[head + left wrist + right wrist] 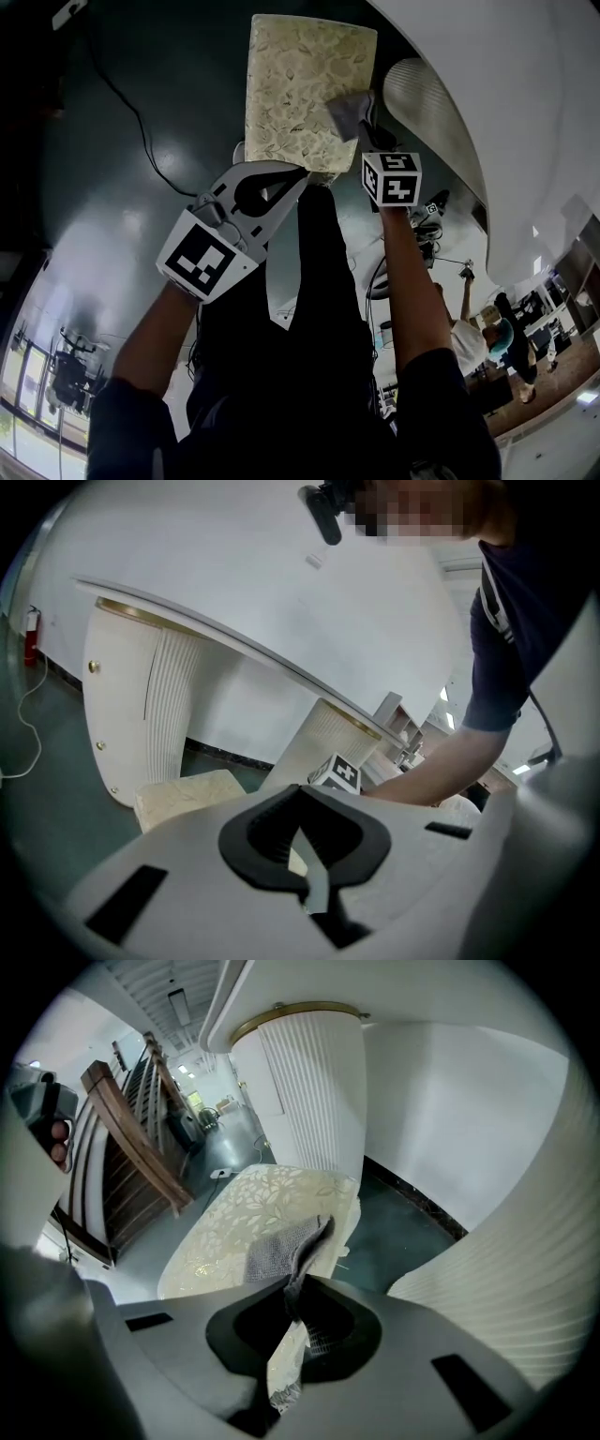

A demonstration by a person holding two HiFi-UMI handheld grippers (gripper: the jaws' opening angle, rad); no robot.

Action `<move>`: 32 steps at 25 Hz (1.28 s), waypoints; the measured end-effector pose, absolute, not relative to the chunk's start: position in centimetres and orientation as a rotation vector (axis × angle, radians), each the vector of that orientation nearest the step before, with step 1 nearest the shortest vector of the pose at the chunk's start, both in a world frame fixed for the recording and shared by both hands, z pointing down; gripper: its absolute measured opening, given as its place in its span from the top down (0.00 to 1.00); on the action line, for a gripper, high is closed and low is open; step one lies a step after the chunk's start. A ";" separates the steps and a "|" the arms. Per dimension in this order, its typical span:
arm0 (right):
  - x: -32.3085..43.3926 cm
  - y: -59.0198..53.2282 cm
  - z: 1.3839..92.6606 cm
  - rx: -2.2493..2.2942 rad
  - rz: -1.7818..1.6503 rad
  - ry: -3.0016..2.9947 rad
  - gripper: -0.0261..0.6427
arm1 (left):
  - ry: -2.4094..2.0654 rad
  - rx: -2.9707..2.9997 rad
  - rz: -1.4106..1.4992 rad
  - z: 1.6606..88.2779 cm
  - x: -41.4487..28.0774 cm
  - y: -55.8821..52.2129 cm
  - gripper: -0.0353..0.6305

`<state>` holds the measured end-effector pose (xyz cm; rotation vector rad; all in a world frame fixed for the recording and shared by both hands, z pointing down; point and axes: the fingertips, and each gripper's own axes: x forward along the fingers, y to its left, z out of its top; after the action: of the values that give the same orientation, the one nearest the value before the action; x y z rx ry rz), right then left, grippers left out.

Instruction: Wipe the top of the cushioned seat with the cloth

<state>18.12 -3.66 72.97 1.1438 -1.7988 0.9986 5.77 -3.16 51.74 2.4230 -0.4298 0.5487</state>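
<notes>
Cushioned seat (300,84): cream top with a leaf pattern, set low on the dark floor (122,159) ahead of the person and beside a white fluted pedestal (314,1082).
Cloth (349,114): small grey piece lying on the seat's top at its right edge, with one fold rising into the right jaws.
Right gripper (298,1290): jaws closed on the cloth's near fold and held over the seat's right margin.
Left gripper (302,180): jaws together with nothing seen between them. The tip was at the seat's near edge; contact could not be told.
Coverage (judged): the cloth lay on one edge strip only, and most of the top lay outside it.
Technique (judged): the cloth should be pressed flat so that fabric, not jaw tips, met the cushion. It should then be swept in overlapping passes from the right edge across to the left.
Risk (judged): only a fold was pinched, so the textured top could drag the cloth free. The seat might also slide, and the left gripper was well placed to brace the near edge.
</notes>
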 end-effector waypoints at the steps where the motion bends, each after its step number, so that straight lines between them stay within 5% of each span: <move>1: 18.6 -3.5 73.0 1.150 1.001 -1.795 0.91 | -0.425 2.426 0.550 51.8 6.1 -3.1 0.94; 17: 22.2 -1.2 70.6 1.215 0.982 -1.767 0.91 | -0.413 2.458 0.524 50.4 7.8 -1.3 0.94; 32: 7.4 -0.7 67.6 1.071 0.974 -1.888 0.91 | -0.543 2.462 0.479 48.5 -3.1 -2.1 0.94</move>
<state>7.41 -0.74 67.55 1.0711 -1.8876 0.9743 -3.14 -2.07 48.46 2.4623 -0.5434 0.4788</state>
